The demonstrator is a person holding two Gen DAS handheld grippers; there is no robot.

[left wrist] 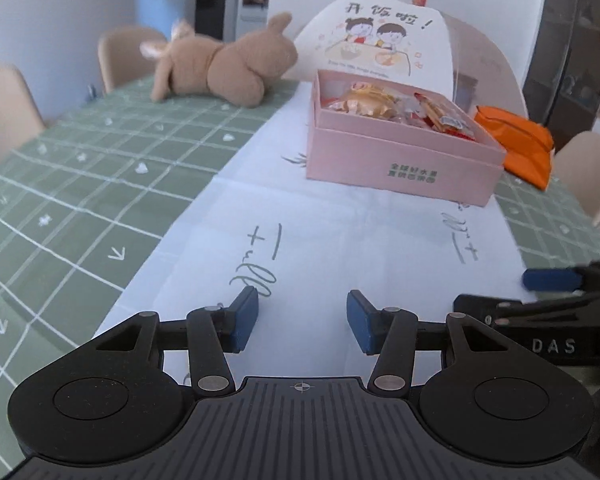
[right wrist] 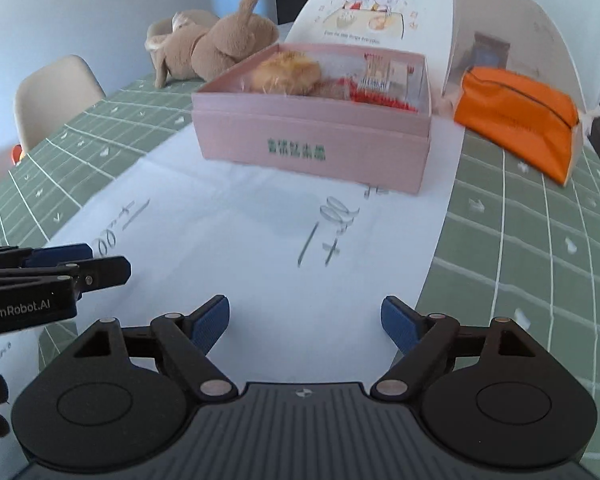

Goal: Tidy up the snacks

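Note:
A pink box (left wrist: 396,160) (right wrist: 312,148) stands on a white paper sheet (left wrist: 340,240) (right wrist: 240,240), holding wrapped snacks (left wrist: 384,108) (right wrist: 288,72) and red-orange packets (left wrist: 444,118) (right wrist: 384,80). My left gripper (left wrist: 302,320) hovers over the paper well short of the box, jaws apart with nothing between them. My right gripper (right wrist: 306,320) also hangs above the paper, jaws wide and empty. Each gripper shows at the edge of the other's view: the right one (left wrist: 556,292) and the left one (right wrist: 60,264).
A brown plush toy (left wrist: 220,68) (right wrist: 216,44) lies behind the box on the green checked tablecloth (left wrist: 80,184) (right wrist: 532,240). An orange pouch (left wrist: 516,144) (right wrist: 520,116) lies to the box's right. A folding food cover with a cartoon print (left wrist: 384,36) (right wrist: 380,4) stands behind. Beige chairs (left wrist: 8,112) (right wrist: 48,96) ring the table.

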